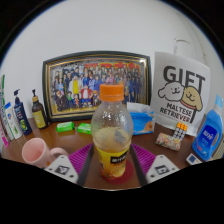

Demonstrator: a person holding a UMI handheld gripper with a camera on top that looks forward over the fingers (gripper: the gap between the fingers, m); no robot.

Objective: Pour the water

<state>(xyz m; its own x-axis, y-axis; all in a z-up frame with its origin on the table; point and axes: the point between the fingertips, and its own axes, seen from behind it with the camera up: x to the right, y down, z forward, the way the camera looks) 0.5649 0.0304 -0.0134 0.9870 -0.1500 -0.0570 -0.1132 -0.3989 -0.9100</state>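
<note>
The gripper (112, 165) is sitting low at the near edge of a wooden table (60, 143). Its two fingers, each bearing a magenta pad (80, 158), are standing on either side of the bottle (111, 135); whether the pads are pressing on the bottle cannot be told, since its lower body is covering the inner faces.

The bottle is standing upright between the fingers, near the middle of the table's near part. Its long axis is running vertically and its orange cap (111, 92) is pointing up and is screwed on. The body is clear, ribbed plastic, rounded at the shoulder, and is holding an amber liquid in its lower part.

Open room is limited. To the near left a pink cup (36, 151) is lying close to the left finger. Two green packets (74, 127) are lying on the table behind it. At the far left a row of dark and pale bottles (22, 112) is standing. A framed group photograph (96, 87) is leaning against the white wall at the far side. To the right a white bag printed GIFT (182, 95) is standing, with a blue bottle (210, 130) at the far right. Bare wood is showing chiefly left of the bottle.
</note>
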